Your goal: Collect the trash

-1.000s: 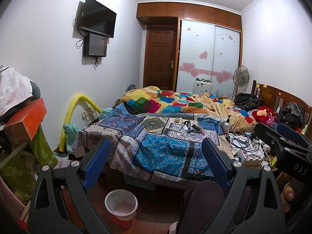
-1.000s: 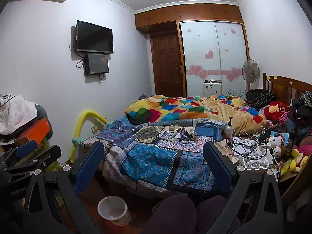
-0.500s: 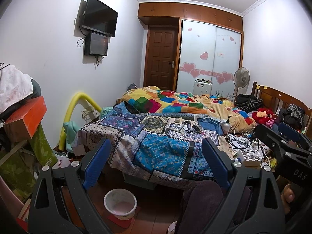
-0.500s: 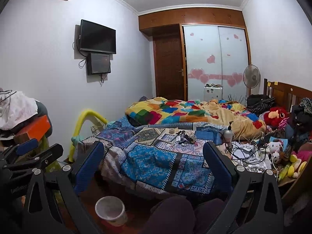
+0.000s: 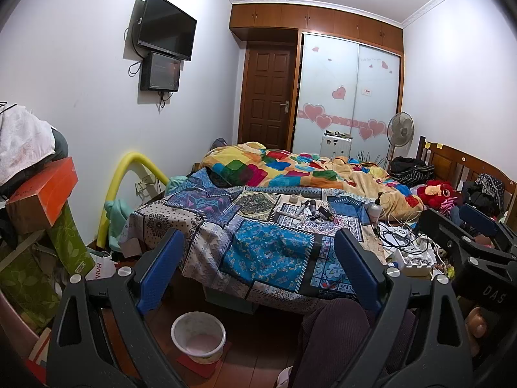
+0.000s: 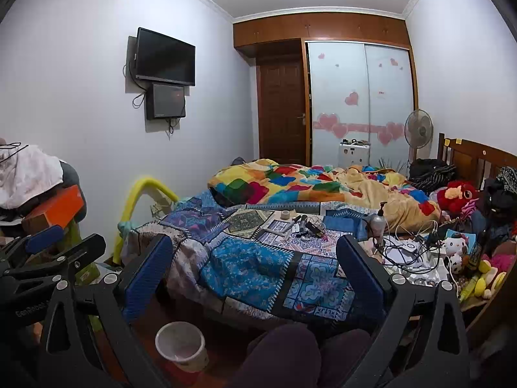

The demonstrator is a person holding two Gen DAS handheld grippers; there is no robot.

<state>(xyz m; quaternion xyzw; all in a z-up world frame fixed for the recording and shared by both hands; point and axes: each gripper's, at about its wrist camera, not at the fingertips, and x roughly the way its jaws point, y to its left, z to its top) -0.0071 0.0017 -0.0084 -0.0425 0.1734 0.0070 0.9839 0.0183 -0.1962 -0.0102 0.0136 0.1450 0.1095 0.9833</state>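
Bedroom, lit from the ceiling. Bed fills the middle of both views, covered in a blue patchwork spread; a crumpled multicoloured quilt lies across its far half. Sliding wardrobe with pink heart stickers on the far wall, brown door just left of it. Wall-mounted TV on the left wall, a smaller dark screen directly under it. Standing fan near the headboard at right.

Left side: heap of boxes and cloth, an orange box on top of green-patterned ones. Yellow foam tube arches against the wall beside the bed.

Left gripper: blue-padded fingers spread wide, nothing between them, held in the air over the foot of the bed. Right gripper: likewise wide apart and empty; its body shows at the right edge of the left wrist view.

Waste bin, pale plastic, upright on the floor below the bed's near edge, beside the person's dark-trousered knees.

Small clutter sits mid-bed: a tape roll, tube-like items, too small to sort. Pump bottle and tangled white cables toward the bed's right edge. Red plush toy by the headboard.
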